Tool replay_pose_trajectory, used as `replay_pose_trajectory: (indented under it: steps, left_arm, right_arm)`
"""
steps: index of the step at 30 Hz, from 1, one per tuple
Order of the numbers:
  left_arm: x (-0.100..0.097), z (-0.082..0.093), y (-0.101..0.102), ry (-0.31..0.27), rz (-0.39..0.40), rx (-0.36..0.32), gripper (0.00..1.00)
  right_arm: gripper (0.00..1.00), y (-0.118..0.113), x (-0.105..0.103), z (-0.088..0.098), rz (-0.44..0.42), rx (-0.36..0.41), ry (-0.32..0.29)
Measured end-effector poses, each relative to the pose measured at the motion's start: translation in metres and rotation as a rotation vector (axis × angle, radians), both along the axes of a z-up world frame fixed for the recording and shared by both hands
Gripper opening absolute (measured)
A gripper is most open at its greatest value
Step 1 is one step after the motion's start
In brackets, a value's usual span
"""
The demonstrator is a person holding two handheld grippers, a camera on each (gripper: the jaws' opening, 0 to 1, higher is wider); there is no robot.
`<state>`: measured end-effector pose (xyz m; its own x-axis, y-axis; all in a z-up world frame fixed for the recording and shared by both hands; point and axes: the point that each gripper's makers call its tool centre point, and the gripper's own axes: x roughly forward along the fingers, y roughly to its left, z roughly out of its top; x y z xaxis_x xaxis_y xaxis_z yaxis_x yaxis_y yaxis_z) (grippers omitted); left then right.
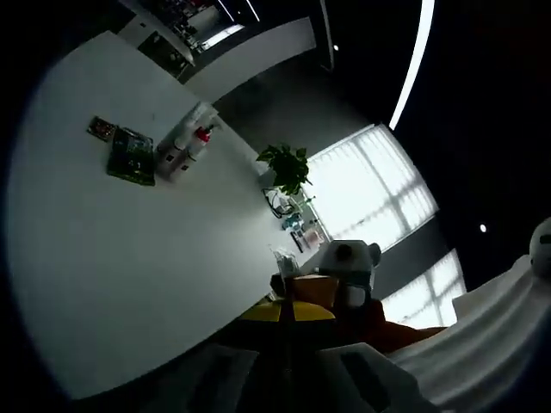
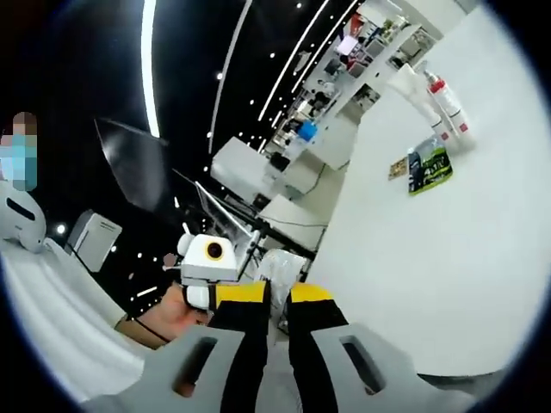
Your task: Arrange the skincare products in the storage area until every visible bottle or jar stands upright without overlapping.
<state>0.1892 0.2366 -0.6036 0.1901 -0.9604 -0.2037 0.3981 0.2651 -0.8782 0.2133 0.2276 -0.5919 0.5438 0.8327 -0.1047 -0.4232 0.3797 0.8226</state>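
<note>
White tabletop [image 1: 129,258] is the landmark. In left gripper view, a small cluster sits far across it near the far edge: a white bottle w/ red cap [image 1: 200,138], a white tube [image 1: 172,153] touching beside it, both lying tilted, not upright. Just beside them a dark green flat pack [image 1: 131,157] lies flat on the tabletop, and a smaller dark card [image 1: 102,129] just beyond that. Labels too small to read, no brand legible.

Right gripper view, same group at the tabletop's far end: red-capped bottle [image 2: 448,103], green pack [image 2: 429,169] w/ white print, unreadable, small card [image 2: 398,168] next to it.

Left gripper [image 1: 288,361]: fingers pressed together, nothing between them, off the tabletop's near edge. Right gripper [image 2: 277,344]: fingers close w/ a thin gap, yellow bands near tips, holding nothing. Left gripper also seen in right gripper view [image 2: 207,267], in a hand, beside the tabletop edge. A potted plant [image 1: 286,165] stands past the tabletop's far edge.
</note>
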Motion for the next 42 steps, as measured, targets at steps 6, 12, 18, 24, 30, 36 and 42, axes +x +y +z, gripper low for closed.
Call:
replay_pose_trajectory:
  steps: [6, 12, 18, 24, 30, 36, 42]
  left_arm:
    - [0.001, 0.002, 0.001, -0.018, -0.008, 0.013, 0.00]
    - [0.001, -0.001, 0.002, -0.016, -0.012, 0.019, 0.00]
    - [0.001, -0.001, 0.003, -0.014, -0.011, 0.019, 0.00]
    - [0.002, -0.001, 0.005, -0.014, -0.010, 0.020, 0.00]
    - [0.001, -0.003, 0.006, -0.007, -0.007, 0.016, 0.00]
    - [0.001, -0.005, 0.008, 0.000, 0.015, 0.007, 0.01]
    - [-0.002, -0.014, 0.013, -0.040, 0.014, 0.049, 0.03]
  right_arm:
    - [0.06, -0.004, 0.003, -0.001, -0.042, 0.004, 0.002]
    - [0.06, -0.005, 0.004, -0.003, -0.054, -0.018, 0.003]
    - [0.06, -0.007, 0.005, -0.004, -0.071, -0.040, -0.007]
    - [0.06, -0.007, 0.007, -0.006, -0.078, -0.070, -0.018]
    - [0.03, -0.008, 0.008, -0.008, -0.077, -0.092, -0.025]
    - [0.01, -0.007, 0.007, -0.007, -0.070, -0.097, -0.036]
    - [0.00, -0.015, 0.011, -0.004, -0.097, -0.075, -0.031]
